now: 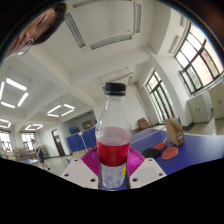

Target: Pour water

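Note:
A clear plastic bottle (113,140) with a black cap and a red label stands upright between the fingers of my gripper (113,163). Both pink pads (90,160) press against the bottle's sides at the label. The bottle is held up high, tilted back so that the ceiling fills the view behind it. Clear liquid shows in the lower part of the bottle below the label.
A blue table (190,148) lies beyond the fingers at the right, with table tennis paddles (160,152) and a tan object (176,131) on it. Windows (198,60) line the right wall. A person's head (35,28) shows above at the left. Ceiling lights (12,92) are overhead.

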Motion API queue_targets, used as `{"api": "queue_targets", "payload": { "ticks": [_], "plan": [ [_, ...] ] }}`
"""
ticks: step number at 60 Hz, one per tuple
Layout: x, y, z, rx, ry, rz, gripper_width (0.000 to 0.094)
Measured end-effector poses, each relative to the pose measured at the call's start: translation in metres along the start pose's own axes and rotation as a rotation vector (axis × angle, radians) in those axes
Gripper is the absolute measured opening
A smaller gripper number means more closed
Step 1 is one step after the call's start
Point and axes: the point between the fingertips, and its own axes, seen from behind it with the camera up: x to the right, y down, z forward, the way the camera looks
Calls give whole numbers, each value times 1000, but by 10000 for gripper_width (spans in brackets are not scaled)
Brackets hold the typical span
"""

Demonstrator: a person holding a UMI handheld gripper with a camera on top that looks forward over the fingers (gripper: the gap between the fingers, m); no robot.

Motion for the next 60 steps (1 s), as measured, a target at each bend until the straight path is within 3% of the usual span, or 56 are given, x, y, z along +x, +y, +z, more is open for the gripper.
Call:
{"api": "queue_targets", "payload": {
  "ticks": [4, 8, 19, 29, 31, 32, 39, 44, 49, 53, 55, 60],
  "plan": [
    [31, -6, -22, -26, 92, -224, 301],
    [85, 27, -14, -66, 168, -360, 303],
    [197, 137, -34, -280, 294, -410, 302],
    [233, 207, -42, -411, 312, -395, 303],
    [225, 202, -70, -430, 306, -388, 308],
    [221, 192, -69, -387, 296, -398, 304],
    [229, 203, -62, -400, 302, -399, 311],
    [228, 198, -67, -400, 304, -391, 419],
    [229, 202, -75, -456, 314, -405, 552],
    [228, 216, -75, -525, 344, -389, 875],
    [227, 216, -81, -554, 355, -379, 822],
    [219, 204, -99, -579, 378, -391, 854]
  ]
}}
